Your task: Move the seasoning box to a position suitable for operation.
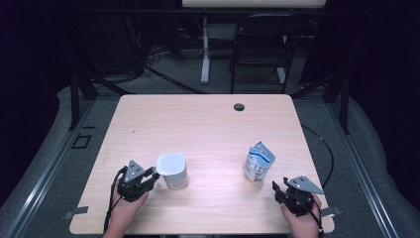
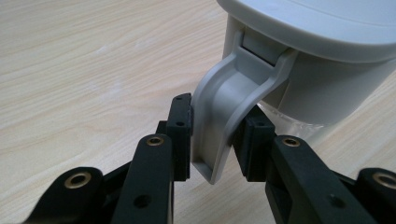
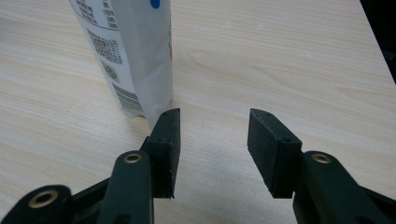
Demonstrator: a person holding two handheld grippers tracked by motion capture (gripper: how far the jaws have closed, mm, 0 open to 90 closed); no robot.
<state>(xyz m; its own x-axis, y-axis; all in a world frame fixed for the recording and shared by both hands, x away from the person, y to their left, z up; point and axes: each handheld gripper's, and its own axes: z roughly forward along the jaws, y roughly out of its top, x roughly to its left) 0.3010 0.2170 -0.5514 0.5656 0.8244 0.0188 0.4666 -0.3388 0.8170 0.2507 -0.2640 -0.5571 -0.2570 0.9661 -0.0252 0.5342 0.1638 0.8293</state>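
Note:
A white lidded jug stands on the wooden table near the front left. Its curved handle points toward my left gripper, whose two black pads press on either side of that handle. At the front right stands a white and blue printed pouch, upright. My right gripper sits just in front of it, open, with bare tabletop between its fingers. In the right gripper view the pouch rises just beyond the left fingertip, apart from it.
A round cable hole is set in the table's far side. Beyond the table stand a dark chair and a white desk leg. A black cable runs off the right edge.

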